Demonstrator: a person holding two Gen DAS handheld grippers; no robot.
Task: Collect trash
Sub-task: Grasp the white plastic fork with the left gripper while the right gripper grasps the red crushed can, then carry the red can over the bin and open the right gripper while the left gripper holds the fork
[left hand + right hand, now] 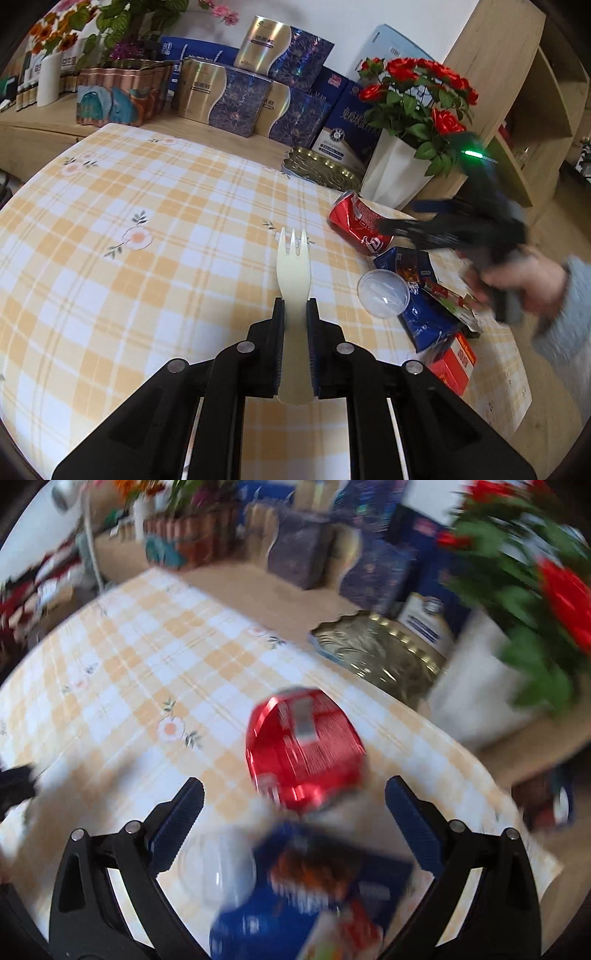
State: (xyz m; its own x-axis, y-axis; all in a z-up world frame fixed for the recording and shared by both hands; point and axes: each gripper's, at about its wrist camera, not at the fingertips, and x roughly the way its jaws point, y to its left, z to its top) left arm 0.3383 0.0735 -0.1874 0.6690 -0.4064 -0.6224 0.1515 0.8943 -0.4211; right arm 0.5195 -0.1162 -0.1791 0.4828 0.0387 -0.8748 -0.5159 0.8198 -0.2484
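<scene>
— Counting what lies on the checked tablecloth [147,206]: one crushed red can [356,227], one clear plastic dome lid [384,293], a few blue wrappers [424,317] in a heap, and one red carton [456,363]. One cream plastic fork [291,273] is off the cloth.

— Where is the fork, then?

— Clamped in the left gripper [295,314], handle pinched between the pads, tines pointing away over the cloth. That gripper tilts downward toward the table.

— And the other one?

— The right gripper [293,797] has its jaws spread wide with nothing between the pads. It points steeply down at the heap; the red can sits just beyond its fingertips, the dome lid and blue wrappers below. Its view is blurred. In the left wrist view a hand [524,280] in a grey sleeve holds it over the trash.

— The room?

— Behind the table, one white vase of red roses [417,99], a gold embossed tray [325,170], three gold-and-blue gift boxes [225,99], a copper planter [118,92] with leafy plants, and a wooden shelf unit [517,92] at the right.
</scene>
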